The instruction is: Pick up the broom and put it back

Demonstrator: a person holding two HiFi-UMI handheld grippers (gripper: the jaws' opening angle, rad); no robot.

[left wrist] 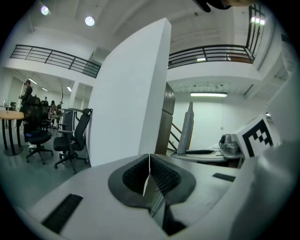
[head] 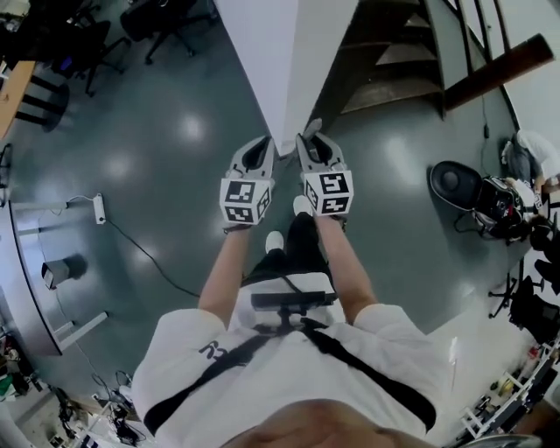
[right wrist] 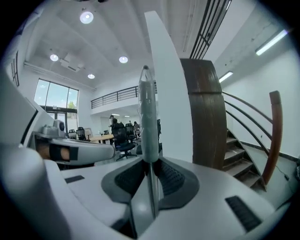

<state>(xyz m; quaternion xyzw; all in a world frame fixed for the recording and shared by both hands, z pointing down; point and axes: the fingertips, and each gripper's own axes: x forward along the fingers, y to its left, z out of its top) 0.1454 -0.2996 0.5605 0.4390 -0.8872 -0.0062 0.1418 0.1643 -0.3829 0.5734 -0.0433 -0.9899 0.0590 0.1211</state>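
1. The right gripper [right wrist: 151, 171] is clamped on the grey broom handle [right wrist: 148, 117]. The handle stands upright between the ribbed pads [right wrist: 171, 178] and points to 12 o'clock in the right gripper view, ending in a rounded tip.
2. The left gripper [left wrist: 149, 164] has its jaws drawn together. They meet in a thin seam with nothing between them.
3. In the head view both grippers are level in front of the person [head: 289, 367]. The left sits just beside the right, at its 9 o'clock, and their marker cubes [head: 246, 200] are almost touching.
4. Only the top of the broom handle shows above the right gripper there; the brush end is hidden.
5. From the grippers, a white partition wall [head: 280, 61] lies at 12 o'clock and a wooden staircase [head: 394, 61] at 1 o'clock. Office chairs [head: 166, 22] are at 11 o'clock, and a power strip [head: 99, 208] lies on the floor [head: 175, 157] at 9 o'clock.
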